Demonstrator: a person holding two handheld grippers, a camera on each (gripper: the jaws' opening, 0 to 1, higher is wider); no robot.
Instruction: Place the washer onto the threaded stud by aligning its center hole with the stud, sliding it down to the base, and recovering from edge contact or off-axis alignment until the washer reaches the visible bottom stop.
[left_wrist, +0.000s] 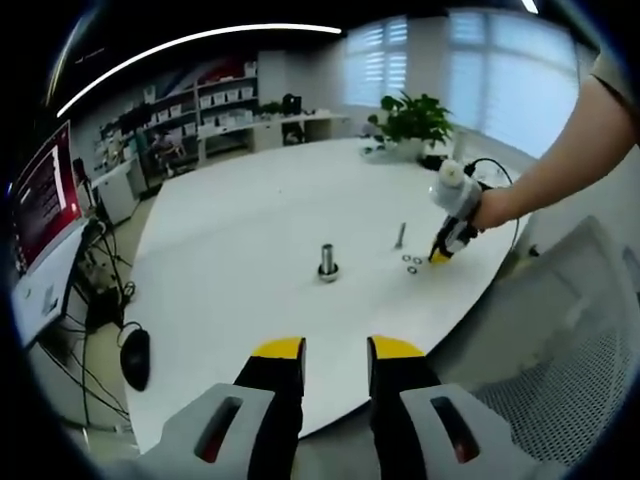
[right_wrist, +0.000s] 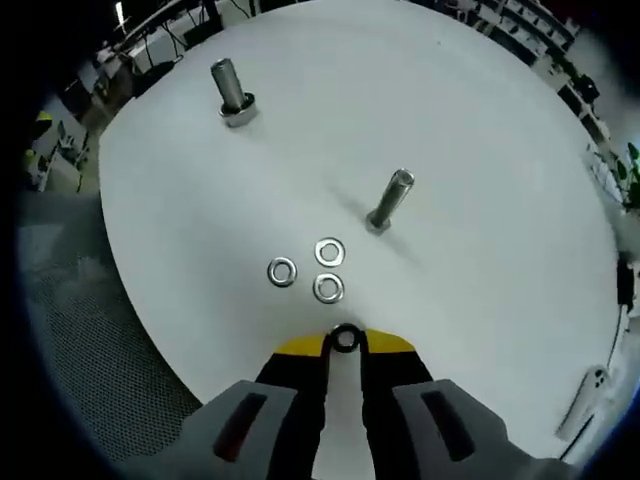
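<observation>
- Here, in the right gripper view, the right gripper (right_wrist: 345, 342) has its yellow-tipped jaws drawn nearly together, pinching a small washer (right_wrist: 345, 338) edge-on between the tips.
- That held washer sits just above the white table (right_wrist: 480, 150), near its rim.
- Just beyond the tips, three loose washers (right_wrist: 313, 270) lie flat on the table in a tight cluster, apart from the gripper.
- Past them stands a bare stud (right_wrist: 390, 199), upright on the table, leaning in the fisheye picture.
- Farther off, a second stud (right_wrist: 231, 91) stands in a metal collar at its base.
- In the left gripper view, the left gripper (left_wrist: 337, 350) hangs over the near table edge with a narrow gap between its jaws, holding nothing and touching nothing.
- The same view shows the right gripper (left_wrist: 447, 243) held by a hand (left_wrist: 492, 210), its tips down by the loose washers (left_wrist: 412, 261), with the thin stud (left_wrist: 400, 236) just beside and the collared stud (left_wrist: 327, 262) nearer the table's middle.
- A mesh chair (left_wrist: 560, 330) stands at the table's edge, and a plant (left_wrist: 412, 118) sits at the far side.
</observation>
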